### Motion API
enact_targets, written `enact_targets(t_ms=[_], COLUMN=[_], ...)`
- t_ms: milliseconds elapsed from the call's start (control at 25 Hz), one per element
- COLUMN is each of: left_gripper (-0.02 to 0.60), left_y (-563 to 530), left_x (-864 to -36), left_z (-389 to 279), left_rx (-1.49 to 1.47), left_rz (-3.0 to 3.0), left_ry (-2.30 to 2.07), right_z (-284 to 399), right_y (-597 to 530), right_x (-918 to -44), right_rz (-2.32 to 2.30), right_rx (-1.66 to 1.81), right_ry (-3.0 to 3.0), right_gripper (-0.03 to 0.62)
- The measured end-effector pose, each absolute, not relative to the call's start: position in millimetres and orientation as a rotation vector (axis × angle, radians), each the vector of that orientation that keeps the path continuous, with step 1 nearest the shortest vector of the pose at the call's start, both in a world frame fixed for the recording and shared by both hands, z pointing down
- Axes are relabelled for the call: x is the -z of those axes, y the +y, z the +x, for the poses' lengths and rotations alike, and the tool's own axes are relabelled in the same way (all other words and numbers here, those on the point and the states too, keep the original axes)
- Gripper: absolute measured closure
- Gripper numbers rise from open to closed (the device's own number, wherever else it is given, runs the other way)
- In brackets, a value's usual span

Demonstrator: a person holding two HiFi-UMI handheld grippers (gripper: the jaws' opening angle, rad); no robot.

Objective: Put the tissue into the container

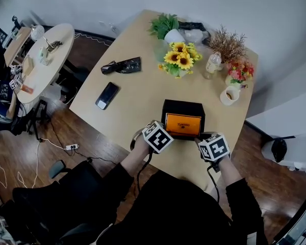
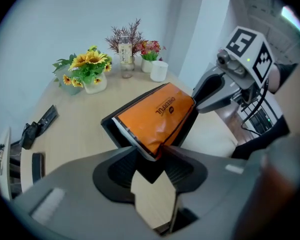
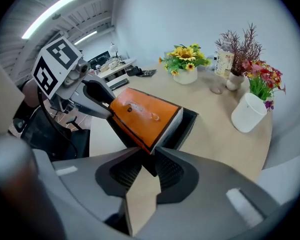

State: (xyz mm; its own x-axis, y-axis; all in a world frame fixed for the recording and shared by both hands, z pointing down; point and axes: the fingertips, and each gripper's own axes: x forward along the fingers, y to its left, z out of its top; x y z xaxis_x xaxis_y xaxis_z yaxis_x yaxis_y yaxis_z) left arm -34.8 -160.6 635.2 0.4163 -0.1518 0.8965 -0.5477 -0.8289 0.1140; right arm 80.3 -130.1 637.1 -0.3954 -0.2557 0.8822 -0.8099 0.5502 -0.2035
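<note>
Left hand-held gripper (image 2: 157, 154) pinching tissue pack (image 2: 157, 115), corner hidden

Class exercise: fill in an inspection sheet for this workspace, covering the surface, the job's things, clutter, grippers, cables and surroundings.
Surface: beige table, flat top.
Job's things: orange tissue pack sits tilted in the open black container, not fully down.
Clutter: phone, black wrapper, sunflowers, bottle and white cup, all apart from the container.
Grippers: left gripper fingers grip one near corner of the pack; right gripper fingers stand slightly apart round the other.
Cables: gripper lead runs back to the person; power strip on the floor.
Surroundings: round side table, wood floor.
</note>
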Motion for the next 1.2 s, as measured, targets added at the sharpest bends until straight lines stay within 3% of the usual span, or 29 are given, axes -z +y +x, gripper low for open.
enact_targets(t_ms=[200,480,840,1200], left_gripper=[0.446,0.449,0.456,0.456], left_y=[-163,-172,-178,-124], left_x=[-633,-624,-561,-511], left_z=[-40,-37,-30,-15], left_rx=[-1.452,-1.276,-0.638,-0.423], left_rz=[2.338,2.348,2.448,2.495], left_ry=[-0.659,-0.718,-0.891,-0.956], right_z=[89,97,80,112], right_y=[-138,-153,-156,-119], right_x=[-633,-622,-577,-524], right_rz=[0.911,0.988,1.126,1.253], right_rx=[-0.787,-0.754,-0.658,-0.617], right_ry=[-1.92,-1.945,-2.265,-2.403], right_gripper=[0.482,0.482,0.511,0.528])
